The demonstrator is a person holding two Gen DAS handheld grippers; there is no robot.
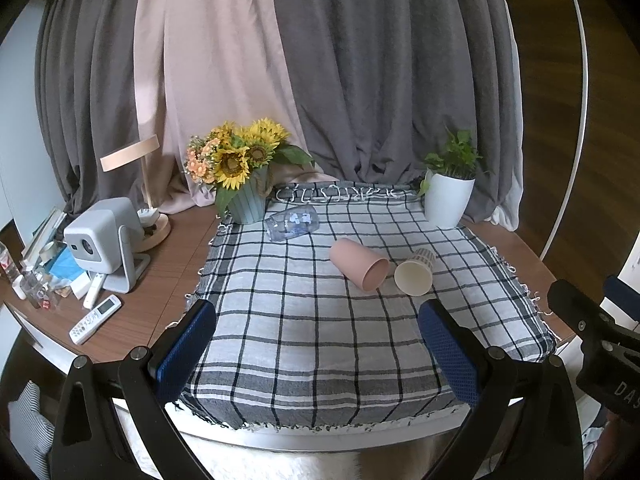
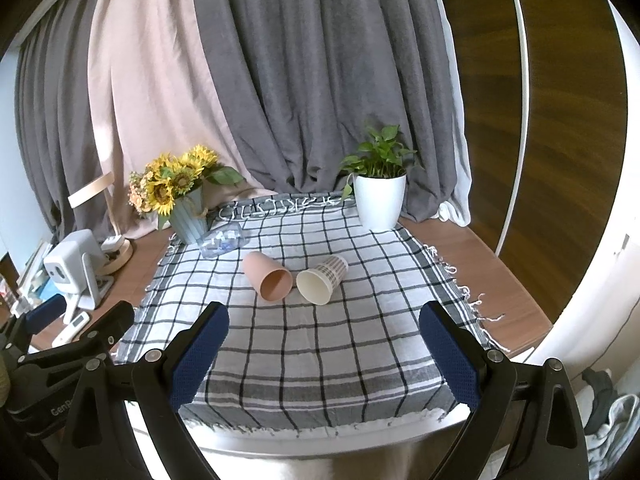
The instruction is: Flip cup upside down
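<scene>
A pink cup (image 1: 357,263) (image 2: 267,277) lies on its side on the checked cloth (image 1: 320,340) (image 2: 320,344), mouth toward me. A white paper cup (image 1: 416,272) (image 2: 322,280) with a patterned outside lies on its side just right of it, mouth also toward me. A clear glass cup (image 1: 291,222) (image 2: 222,241) lies on its side farther back, by the flower pot. My left gripper (image 1: 316,312) is open and empty, near the cloth's front edge. My right gripper (image 2: 324,314) is open and empty, also short of the cups.
A sunflower pot (image 1: 244,196) (image 2: 188,220) stands at the back left of the cloth, a white plant pot (image 1: 446,200) (image 2: 378,202) at the back right. A projector (image 1: 104,240), lamp, remotes and clutter sit on the wooden table to the left. Curtains hang behind.
</scene>
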